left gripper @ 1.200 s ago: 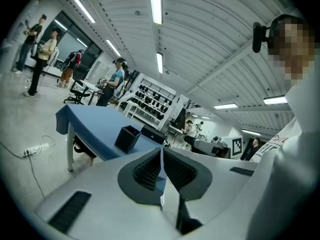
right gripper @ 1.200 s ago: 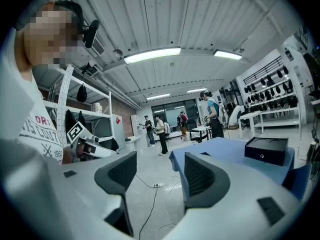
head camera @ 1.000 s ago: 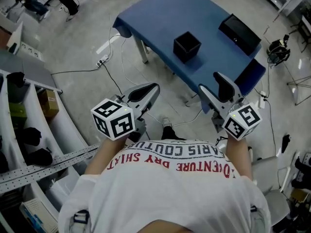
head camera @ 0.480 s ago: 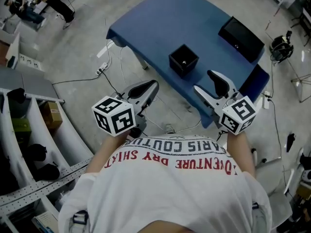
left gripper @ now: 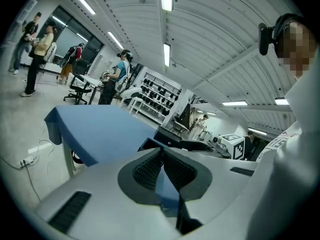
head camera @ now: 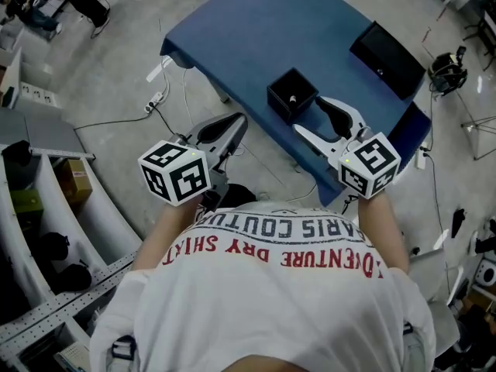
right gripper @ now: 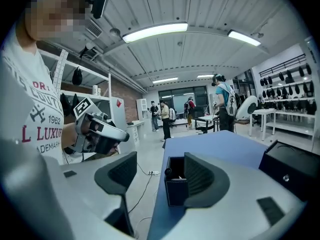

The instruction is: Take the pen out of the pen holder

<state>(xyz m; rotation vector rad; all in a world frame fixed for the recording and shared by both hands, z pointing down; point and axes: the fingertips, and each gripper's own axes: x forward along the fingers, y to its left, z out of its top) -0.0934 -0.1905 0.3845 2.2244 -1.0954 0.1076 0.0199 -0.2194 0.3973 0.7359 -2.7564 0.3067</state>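
We see right gripper [head camera: 305, 114] spread beside black square pen holder [head camera: 277, 105], left gripper [head camera: 236, 124] pressed together. Risk: jaws knock holder, miss small dark pen [right gripper: 168, 172].

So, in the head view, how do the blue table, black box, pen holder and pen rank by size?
1. blue table, by far the largest.
2. black box, longer than the holder.
3. pen holder.
4. pen, only a small pale tip shows inside.
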